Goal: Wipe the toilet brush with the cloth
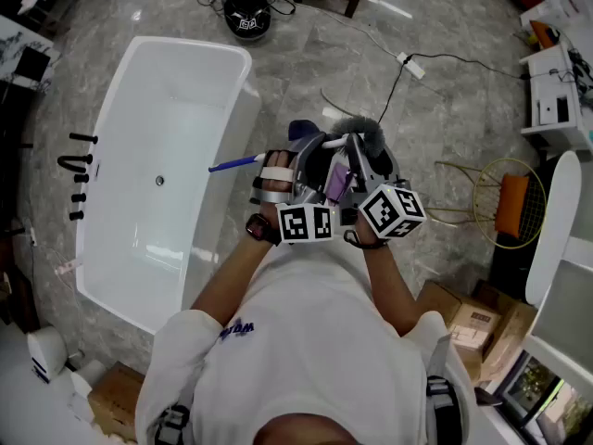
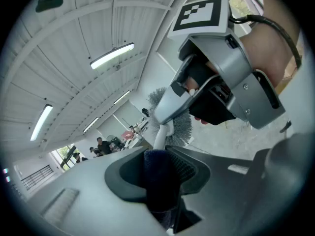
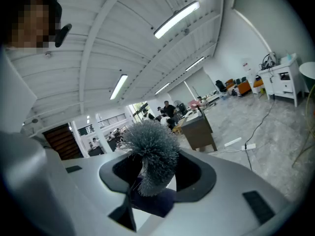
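Observation:
The toilet brush has a grey bristle head (image 1: 363, 134) and a blue handle (image 1: 235, 163) that sticks out to the left past my left hand. I hold both grippers close together in front of my chest. My left gripper (image 1: 310, 160) is shut on a dark blue cloth (image 2: 160, 181). Just beyond it rise the brush's white neck (image 2: 161, 135) and bristles (image 2: 178, 124). My right gripper (image 1: 357, 156) is closed at the brush's neck, so the bristle head (image 3: 150, 154) fills the gap between its jaws, with the cloth (image 3: 152, 204) bunched right below it.
A white bathtub (image 1: 120, 119) stands at the left with black tap fittings (image 1: 79, 165) on its rim. On the marble floor lie a power strip with cable (image 1: 412, 63) and a black round object (image 1: 246, 12). A gold wire chair (image 1: 505, 202) and cardboard boxes (image 1: 473, 323) stand at the right.

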A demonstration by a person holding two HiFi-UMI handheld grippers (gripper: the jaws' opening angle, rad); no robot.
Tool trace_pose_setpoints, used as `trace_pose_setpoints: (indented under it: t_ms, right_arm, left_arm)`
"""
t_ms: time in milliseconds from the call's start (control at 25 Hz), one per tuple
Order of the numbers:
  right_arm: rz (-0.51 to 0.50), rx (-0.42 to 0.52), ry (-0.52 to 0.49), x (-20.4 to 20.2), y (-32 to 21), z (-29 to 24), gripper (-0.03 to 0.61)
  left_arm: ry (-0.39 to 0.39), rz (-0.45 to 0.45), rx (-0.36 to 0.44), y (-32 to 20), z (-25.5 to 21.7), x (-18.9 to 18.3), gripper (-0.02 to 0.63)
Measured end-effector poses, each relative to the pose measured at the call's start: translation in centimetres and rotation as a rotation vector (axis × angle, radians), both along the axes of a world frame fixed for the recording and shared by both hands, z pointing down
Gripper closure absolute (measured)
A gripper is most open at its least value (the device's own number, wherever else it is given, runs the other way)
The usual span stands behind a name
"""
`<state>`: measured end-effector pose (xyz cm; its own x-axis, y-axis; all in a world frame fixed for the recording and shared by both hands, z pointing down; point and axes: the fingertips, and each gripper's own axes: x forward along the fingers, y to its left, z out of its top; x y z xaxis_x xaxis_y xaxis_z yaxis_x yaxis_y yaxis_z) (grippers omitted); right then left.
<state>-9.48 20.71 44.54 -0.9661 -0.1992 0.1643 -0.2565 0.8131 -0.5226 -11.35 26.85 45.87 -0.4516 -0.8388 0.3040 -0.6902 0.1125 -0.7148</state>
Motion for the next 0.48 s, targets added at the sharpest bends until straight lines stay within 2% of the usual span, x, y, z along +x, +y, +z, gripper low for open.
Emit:
trace_pose_setpoints:
  t_ms: [160, 320, 480]
  right_arm:
    - [0.070, -0.019, -0.008, 3.2, -10.5, 0.3, 0.385]
    - [0.239, -0.086, -0.013, 8.2, -19.1, 1.5, 0.385]
    - [0.390, -0.146, -0.032, 12.7, -24.2, 2.2, 0.385]
  left_arm:
    - [0.008, 0.066, -0.022, -10.4, 0.1, 2.6, 0.494]
    - [-0.056, 0.230, -0.058, -18.4, -0.1, 6.5, 0.408]
    - [-0.007, 0.341, -0.169, -22.9, 1.5, 8.9, 0.362]
